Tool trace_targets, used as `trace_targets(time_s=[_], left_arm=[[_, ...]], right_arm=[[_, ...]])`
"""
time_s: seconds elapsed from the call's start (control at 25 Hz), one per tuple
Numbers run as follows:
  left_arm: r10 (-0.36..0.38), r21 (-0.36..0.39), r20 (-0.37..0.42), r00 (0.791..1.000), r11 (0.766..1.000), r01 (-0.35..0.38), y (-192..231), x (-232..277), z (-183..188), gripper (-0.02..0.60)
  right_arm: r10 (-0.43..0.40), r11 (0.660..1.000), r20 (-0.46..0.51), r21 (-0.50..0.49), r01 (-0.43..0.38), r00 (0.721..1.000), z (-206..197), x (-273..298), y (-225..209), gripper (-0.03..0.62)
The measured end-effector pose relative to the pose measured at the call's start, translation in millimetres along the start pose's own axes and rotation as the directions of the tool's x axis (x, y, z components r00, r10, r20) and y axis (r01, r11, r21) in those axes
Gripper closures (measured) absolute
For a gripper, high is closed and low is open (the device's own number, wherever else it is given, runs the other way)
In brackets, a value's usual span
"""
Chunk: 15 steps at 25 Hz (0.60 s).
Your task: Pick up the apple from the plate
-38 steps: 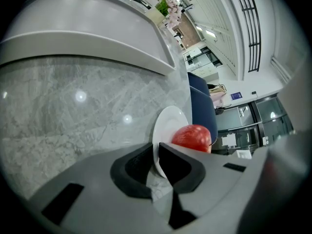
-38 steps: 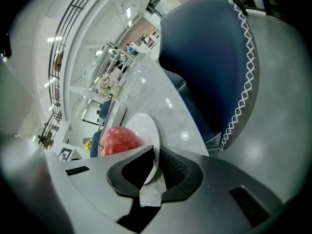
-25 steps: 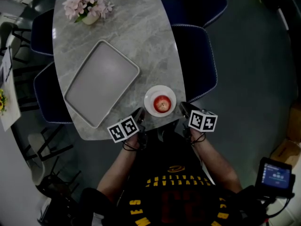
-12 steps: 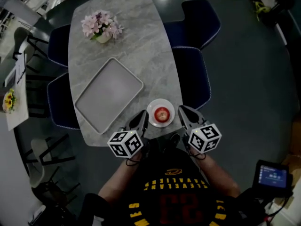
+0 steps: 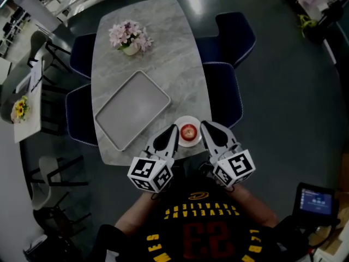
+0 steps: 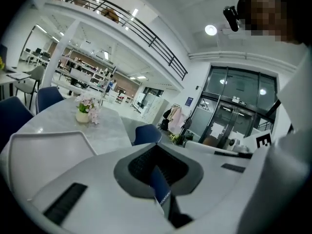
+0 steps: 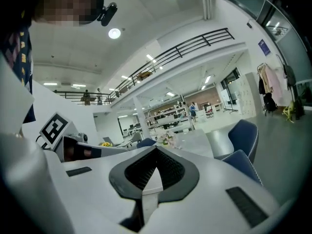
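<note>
Approach: my left gripper (image 5: pixel 173 130) and right gripper (image 5: pixel 203 125), jaws closed and empty, flank the apple (image 5: pixel 188 130) on the plate (image 5: pixel 188 142) at nine and three o'clock; next, one must open.

Bare marble separated the plate (image 5: pixel 188 142), at the table's (image 5: pixel 180 64) near edge, from the tray (image 5: pixel 132 109) on its left. Flowers (image 5: pixel 130 35) stood well beyond, and chairs (image 5: pixel 222 91) lined the right side.
</note>
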<state>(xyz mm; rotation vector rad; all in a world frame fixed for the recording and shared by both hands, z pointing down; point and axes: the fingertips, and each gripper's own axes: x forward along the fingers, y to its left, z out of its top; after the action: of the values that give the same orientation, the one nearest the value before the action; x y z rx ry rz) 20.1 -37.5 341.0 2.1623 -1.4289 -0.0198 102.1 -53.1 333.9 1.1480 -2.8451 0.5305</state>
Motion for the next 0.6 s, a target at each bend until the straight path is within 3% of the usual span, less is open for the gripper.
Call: trace_targets(time_s=[0.16,0.6], left_arm=[[-0.009,0.030,0.025,1.000,1.000,0.009,-12,-11,9,0.581],[-0.036,0.119,0.091,0.995,0.993,0.025,-37,-13,31,0.581]], right_arm=[[-0.017,0.997,0.009,-0.073,0.018,1.000,11,-5,9,0.588],[0.041,0.987,0.093,-0.157,-0.026,0.995,34,-13,20,0.588]])
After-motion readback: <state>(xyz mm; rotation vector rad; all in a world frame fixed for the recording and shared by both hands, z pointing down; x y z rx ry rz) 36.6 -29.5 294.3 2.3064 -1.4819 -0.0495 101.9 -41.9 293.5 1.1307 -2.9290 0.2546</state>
